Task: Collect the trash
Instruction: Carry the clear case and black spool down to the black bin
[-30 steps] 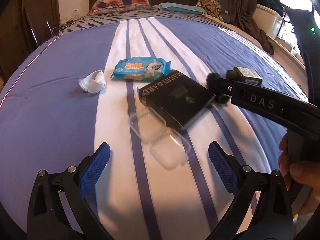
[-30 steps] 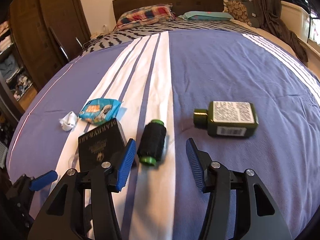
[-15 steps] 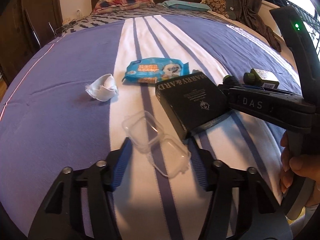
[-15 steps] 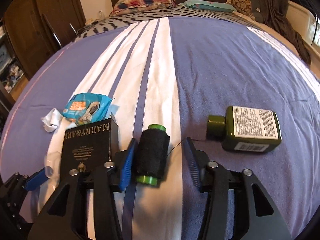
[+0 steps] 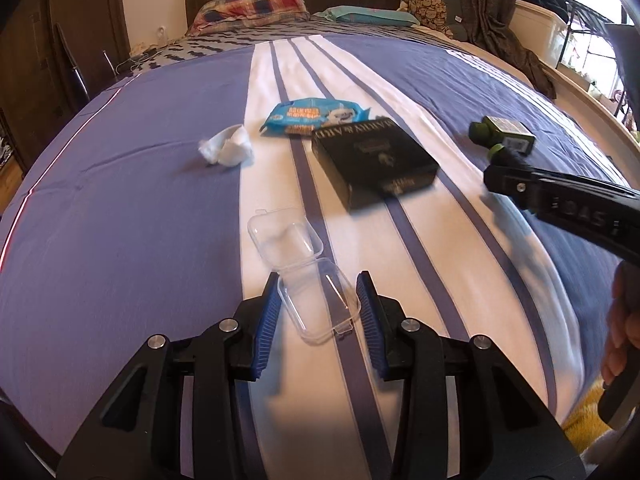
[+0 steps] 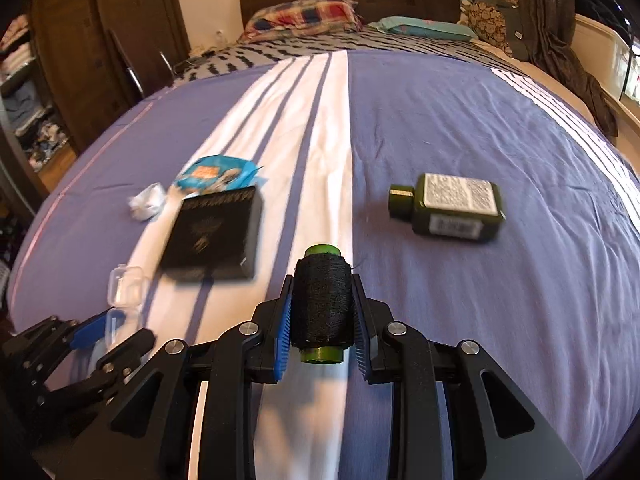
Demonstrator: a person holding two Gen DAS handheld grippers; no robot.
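Note:
An open clear plastic clamshell box (image 5: pixel 304 276) lies on the white stripe of the bed. My left gripper (image 5: pixel 318 276) has its closing jaws around the box's near half, and the blue pads touch both its sides. A black thread spool (image 6: pixel 322 300) with green ends sits between the closing jaws of my right gripper (image 6: pixel 321 278), gripped on both sides. A crumpled white tissue (image 5: pixel 228 146) and a blue wet-wipe pack (image 5: pixel 316 117) lie farther up the bed. A person's hand (image 5: pixel 624 320) holds the right gripper's handle.
A black book-like box (image 5: pixel 374 160) lies just past the clear box, with a dark green bottle (image 6: pixel 452 208) on its side to the right. Pillows (image 6: pixel 304 16) and the headboard are at the far end. A wardrobe (image 6: pixel 100 40) stands left, draped clothes right.
The left jaws went from wide open to closed around the clear box. The right jaws narrowed onto the thread spool. Both grippers moved forward over their objects.

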